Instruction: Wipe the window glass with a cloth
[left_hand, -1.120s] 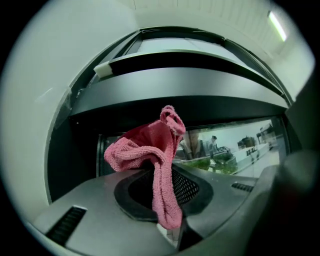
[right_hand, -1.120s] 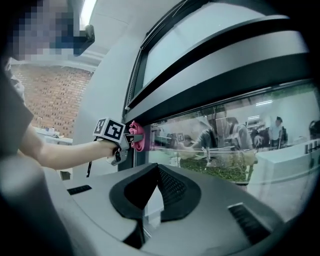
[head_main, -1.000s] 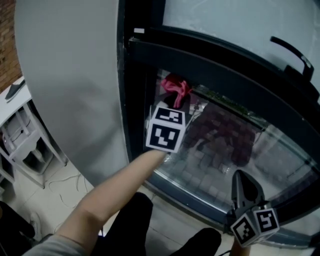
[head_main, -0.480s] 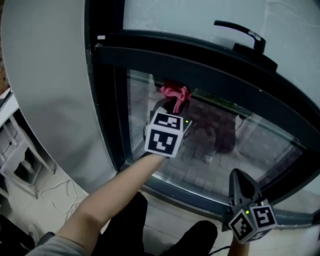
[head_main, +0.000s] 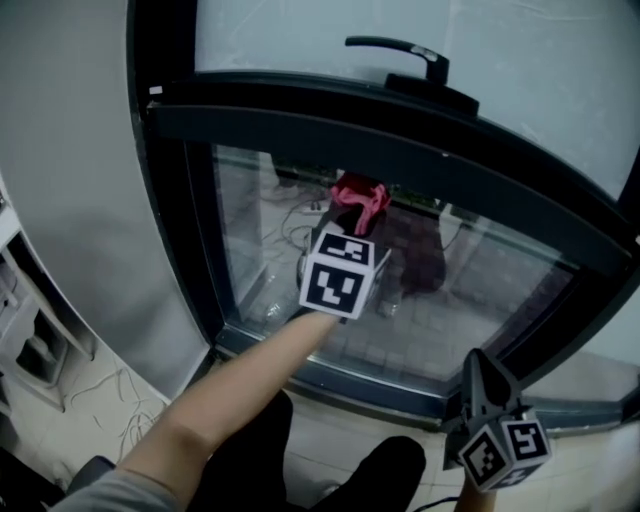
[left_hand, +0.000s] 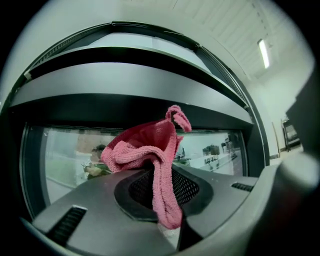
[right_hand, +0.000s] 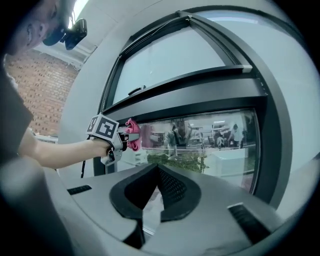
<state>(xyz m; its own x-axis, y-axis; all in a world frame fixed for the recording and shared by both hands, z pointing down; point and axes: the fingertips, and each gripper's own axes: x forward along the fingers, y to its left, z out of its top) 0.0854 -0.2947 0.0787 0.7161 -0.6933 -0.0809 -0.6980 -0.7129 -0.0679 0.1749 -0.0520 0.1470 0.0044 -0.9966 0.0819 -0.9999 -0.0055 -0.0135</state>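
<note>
Pink cloth (head_main: 358, 193) is clamped in the left gripper (head_main: 348, 222), bunched at its tip against the glass (head_main: 480, 290) at 12 o'clock, arm (head_main: 230, 400) outstretched; the right gripper (head_main: 482, 362), closed and empty, is at 5 o'clock.

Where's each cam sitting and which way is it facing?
Head view: on the head, looking down at window glass; left forearm, left gripper, right gripper show.
Left gripper view: on that gripper, facing glass; jaws shut on pink cloth.
Right gripper view: on that gripper, facing glass; own jaws together.
Shared: all see pink cloth.
</note>
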